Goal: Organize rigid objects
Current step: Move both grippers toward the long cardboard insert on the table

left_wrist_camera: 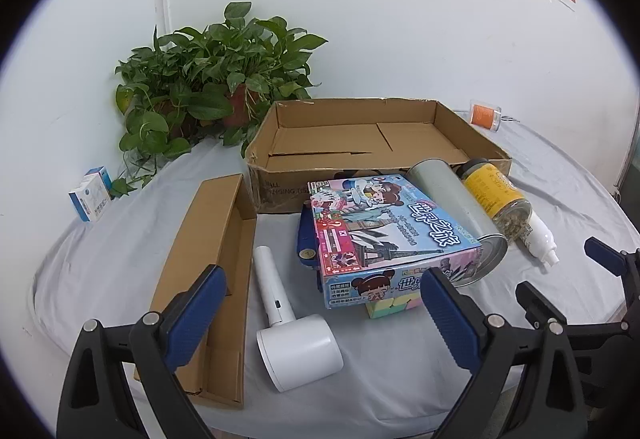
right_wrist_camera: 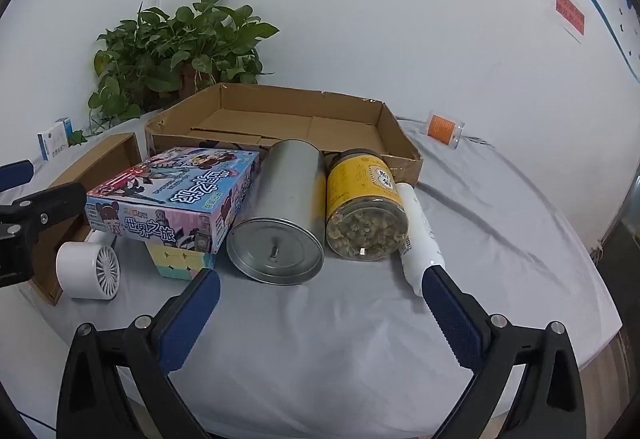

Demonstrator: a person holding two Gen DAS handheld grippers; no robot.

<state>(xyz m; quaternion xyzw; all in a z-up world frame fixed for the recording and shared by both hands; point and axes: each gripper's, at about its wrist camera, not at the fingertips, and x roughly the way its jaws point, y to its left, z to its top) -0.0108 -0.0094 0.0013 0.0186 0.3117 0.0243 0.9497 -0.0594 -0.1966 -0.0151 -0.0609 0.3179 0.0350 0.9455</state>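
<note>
A large open cardboard box [left_wrist_camera: 276, 187] [right_wrist_camera: 402, 147] sits at the back of the table. In front of it lie a colourful game box [left_wrist_camera: 384, 231] [right_wrist_camera: 176, 195] resting on a pastel cube [left_wrist_camera: 394, 305] [right_wrist_camera: 180, 259], a metal tin [left_wrist_camera: 452, 207] [right_wrist_camera: 284, 207], a yellow-labelled jar [left_wrist_camera: 496, 191] [right_wrist_camera: 360, 199] and a white tube [left_wrist_camera: 540, 235] [right_wrist_camera: 420, 231]. A white handheld fan [left_wrist_camera: 288, 319] [right_wrist_camera: 88, 267] lies beside a narrow cardboard box [left_wrist_camera: 208, 259] [right_wrist_camera: 108, 155]. My left gripper [left_wrist_camera: 325, 273] [right_wrist_camera: 44, 183] hovers open near the fan and the game box. My right gripper [right_wrist_camera: 320, 273] [left_wrist_camera: 560, 271] is open, short of the tin.
A potted plant [left_wrist_camera: 208, 79] [right_wrist_camera: 168, 51] stands against the wall at the back left, with a small blue-and-white carton [left_wrist_camera: 92, 195] [right_wrist_camera: 54, 139] beside it. An orange-labelled jar [left_wrist_camera: 486, 115] [right_wrist_camera: 444, 127] lies at the back right. A dark blue item [left_wrist_camera: 306, 239] pokes out under the game box.
</note>
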